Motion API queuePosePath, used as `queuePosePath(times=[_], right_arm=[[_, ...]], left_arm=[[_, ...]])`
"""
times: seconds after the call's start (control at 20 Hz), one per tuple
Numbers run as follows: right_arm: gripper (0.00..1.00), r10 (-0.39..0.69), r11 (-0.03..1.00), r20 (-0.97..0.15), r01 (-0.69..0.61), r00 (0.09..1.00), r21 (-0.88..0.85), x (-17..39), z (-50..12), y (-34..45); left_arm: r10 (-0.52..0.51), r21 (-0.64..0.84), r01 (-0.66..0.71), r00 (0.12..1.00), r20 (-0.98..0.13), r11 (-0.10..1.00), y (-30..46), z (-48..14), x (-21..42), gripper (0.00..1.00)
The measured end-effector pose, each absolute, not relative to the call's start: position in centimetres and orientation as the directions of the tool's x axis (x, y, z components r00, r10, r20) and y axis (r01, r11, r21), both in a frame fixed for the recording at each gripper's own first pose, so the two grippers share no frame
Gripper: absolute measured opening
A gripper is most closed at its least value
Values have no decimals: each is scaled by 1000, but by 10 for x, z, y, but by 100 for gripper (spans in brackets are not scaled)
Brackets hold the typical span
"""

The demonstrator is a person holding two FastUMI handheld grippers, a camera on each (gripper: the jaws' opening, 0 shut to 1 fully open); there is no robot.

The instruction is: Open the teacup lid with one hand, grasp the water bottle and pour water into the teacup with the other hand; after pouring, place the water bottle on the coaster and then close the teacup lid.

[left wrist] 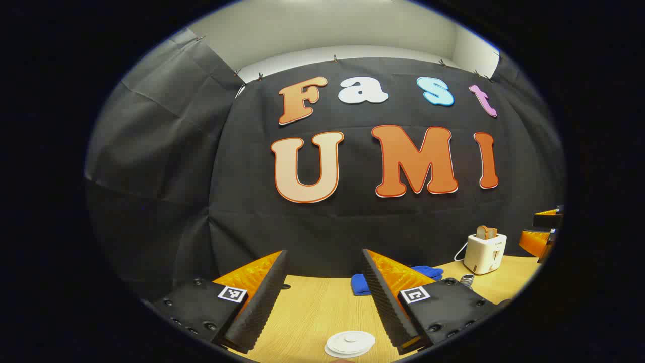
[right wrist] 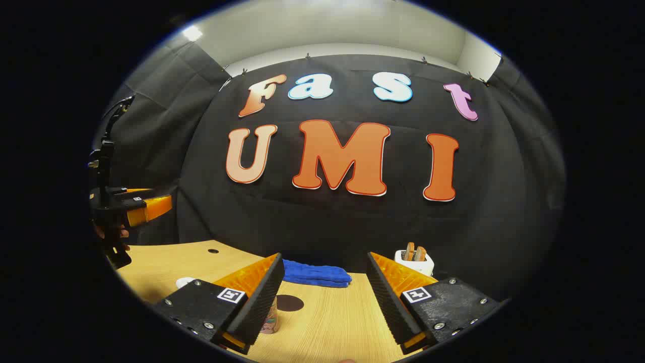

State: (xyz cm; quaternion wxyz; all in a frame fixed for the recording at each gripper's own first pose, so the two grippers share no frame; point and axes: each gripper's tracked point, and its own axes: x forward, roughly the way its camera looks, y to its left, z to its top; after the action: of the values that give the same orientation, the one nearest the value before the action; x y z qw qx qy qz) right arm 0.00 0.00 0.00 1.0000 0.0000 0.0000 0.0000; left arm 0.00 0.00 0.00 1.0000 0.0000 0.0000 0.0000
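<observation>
Held left gripper point(left wrist: 323, 252) spread and empty above the table point(left wrist: 307, 312), with one white lid point(left wrist: 350, 343) lying low between its fingers. Judged the lid light, hard, breakable and slick; best pinched at its raised centre. Held right gripper point(right wrist: 323, 254) spread and empty too. Glimpsed one patterned container point(right wrist: 270, 318), probably the bottle, half hidden beside a finger; looked smooth, best squeezed at mid-body. Counted one dark coaster point(right wrist: 289, 303) just beyond it, then one blue cloth point(right wrist: 315, 275) and one toaster point(right wrist: 414, 258) near the wall.
</observation>
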Motion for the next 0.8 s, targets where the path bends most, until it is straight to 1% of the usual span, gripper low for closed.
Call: queuePosePath(times=[0.15,0.4,0.5,0.55,0.65,0.7,0.8], right_arm=[[98,31,999,-14,-31,999,19,0,-5,8],[98,22,1000,-6,-22,1000,7,3,-1,7],[99,29,1000,-4,-28,1000,8,6,4,9],[98,33,999,-3,-33,999,11,9,6,10],[98,40,999,-1,-40,999,19,15,13,14],[99,44,999,4,-44,999,22,16,16,17],[98,56,998,15,-57,998,25,18,19,22]], left_arm=[[-11,-9,11,1000,-6,1000,-3,-5,-1,96],[-16,-1,16,1000,5,1000,-3,-2,-1,94],[-17,2,17,1000,6,1000,-4,-1,1,96],[-11,9,11,1000,6,1000,-3,1,3,95],[-6,26,6,1000,9,1000,-4,6,5,95],[-8,28,8,1000,7,1000,-6,8,6,96],[-12,31,12,1000,3,999,-8,9,8,96]])
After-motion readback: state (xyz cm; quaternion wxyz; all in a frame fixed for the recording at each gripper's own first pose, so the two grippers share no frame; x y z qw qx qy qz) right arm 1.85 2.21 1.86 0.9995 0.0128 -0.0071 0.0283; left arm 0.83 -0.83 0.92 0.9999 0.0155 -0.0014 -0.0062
